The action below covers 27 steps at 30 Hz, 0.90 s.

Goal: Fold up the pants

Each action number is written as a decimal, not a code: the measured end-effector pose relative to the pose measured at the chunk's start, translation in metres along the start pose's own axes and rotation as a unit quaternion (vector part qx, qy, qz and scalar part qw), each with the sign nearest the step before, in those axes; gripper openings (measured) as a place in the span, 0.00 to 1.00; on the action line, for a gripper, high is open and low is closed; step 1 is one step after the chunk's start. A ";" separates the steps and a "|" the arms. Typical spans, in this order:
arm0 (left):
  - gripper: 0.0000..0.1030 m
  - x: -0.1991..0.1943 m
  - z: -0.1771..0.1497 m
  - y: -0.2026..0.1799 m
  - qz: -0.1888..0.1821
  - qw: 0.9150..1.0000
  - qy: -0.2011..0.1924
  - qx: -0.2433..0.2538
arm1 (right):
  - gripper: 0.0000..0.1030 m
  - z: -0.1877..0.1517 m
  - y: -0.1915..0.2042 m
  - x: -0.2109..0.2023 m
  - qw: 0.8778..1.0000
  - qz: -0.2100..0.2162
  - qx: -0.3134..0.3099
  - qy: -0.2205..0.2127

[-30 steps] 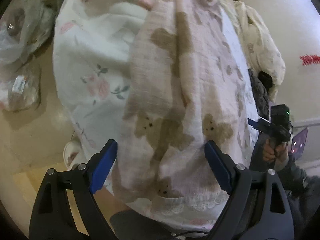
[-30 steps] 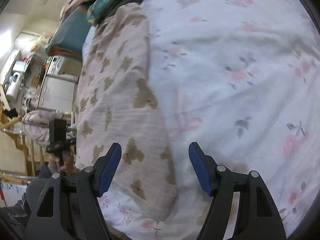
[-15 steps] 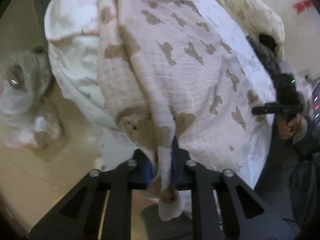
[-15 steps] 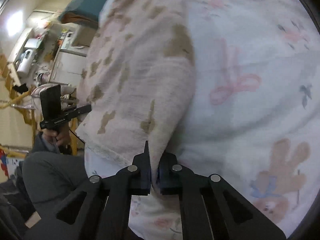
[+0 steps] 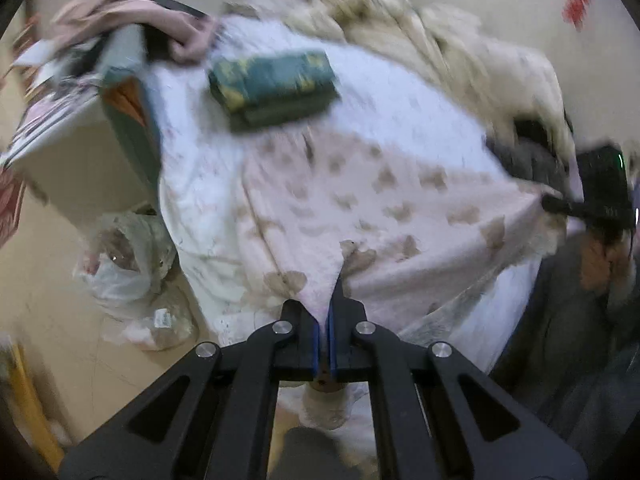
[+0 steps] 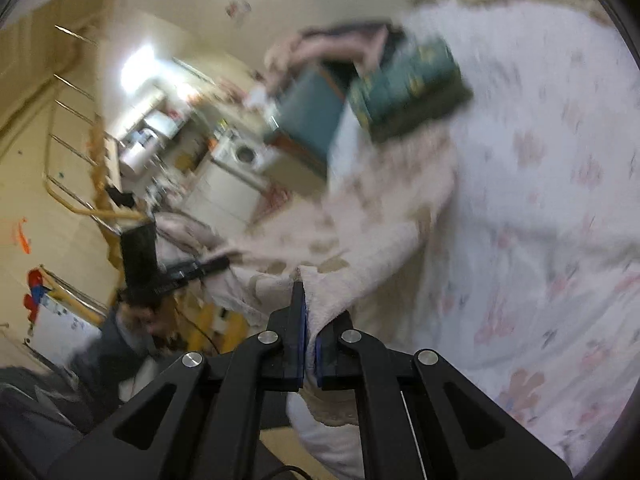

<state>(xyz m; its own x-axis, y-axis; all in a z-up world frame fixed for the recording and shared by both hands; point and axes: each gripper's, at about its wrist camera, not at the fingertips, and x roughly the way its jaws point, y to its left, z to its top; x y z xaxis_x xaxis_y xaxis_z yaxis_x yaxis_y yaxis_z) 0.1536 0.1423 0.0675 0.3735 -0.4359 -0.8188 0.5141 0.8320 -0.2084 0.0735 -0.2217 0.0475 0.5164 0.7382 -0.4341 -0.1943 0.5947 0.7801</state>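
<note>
The pants are pale pink with brown bear prints and lie on a white floral bedsheet. My left gripper is shut on one corner of their near end, the cloth pinched between the blue pads. My right gripper is shut on the other near corner of the pants. The near edge is lifted and stretched between the two grippers. Each view shows the other gripper at the side, the right gripper and the left gripper. Both views are blurred.
A folded dark green garment lies on the sheet beyond the pants, also in the right wrist view. A cream blanket is heaped at the far side. Plastic bags lie on the floor at left. A box stands beside the bed.
Both grippers closed on the near corners of the pants, then lifted them up and back. The views have tilted up, showing the far end of the bed and the green garment.
</note>
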 end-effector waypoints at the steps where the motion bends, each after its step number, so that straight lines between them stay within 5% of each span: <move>1: 0.01 -0.012 0.003 -0.007 -0.009 1.000 -0.023 -0.014 | 0.02 0.007 0.006 -0.018 1.000 0.007 -0.001 -0.017; 6: 0.01 -0.077 0.020 -0.063 -0.054 0.986 -0.146 -0.057 | 0.02 0.043 0.051 -0.102 0.996 0.011 -0.037 -0.081; 12: 0.01 -0.122 0.045 -0.097 -0.091 0.966 -0.227 -0.079 | 0.02 0.085 0.094 -0.176 0.988 0.011 -0.062 -0.141; 18: 0.01 -0.110 0.086 -0.103 -0.100 0.963 -0.230 -0.100 | 0.02 0.125 0.108 -0.190 0.984 -0.019 -0.083 -0.157; 23: 0.01 -0.072 0.136 -0.089 -0.084 0.964 -0.214 -0.133 | 0.02 0.180 0.084 -0.170 0.985 -0.046 -0.074 -0.152; 27: 0.01 -0.070 0.173 -0.086 -0.063 0.958 -0.254 -0.121 | 0.02 0.221 0.077 -0.156 0.981 -0.063 -0.084 -0.163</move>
<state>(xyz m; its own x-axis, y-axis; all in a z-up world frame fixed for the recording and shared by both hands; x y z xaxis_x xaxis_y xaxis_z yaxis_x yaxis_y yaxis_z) 0.2166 0.0419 0.2354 0.6789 -0.5973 -0.4269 0.4082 0.7904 -0.4567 0.1627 -0.3615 0.2749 0.7786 0.5308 -0.3348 -0.2326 0.7396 0.6316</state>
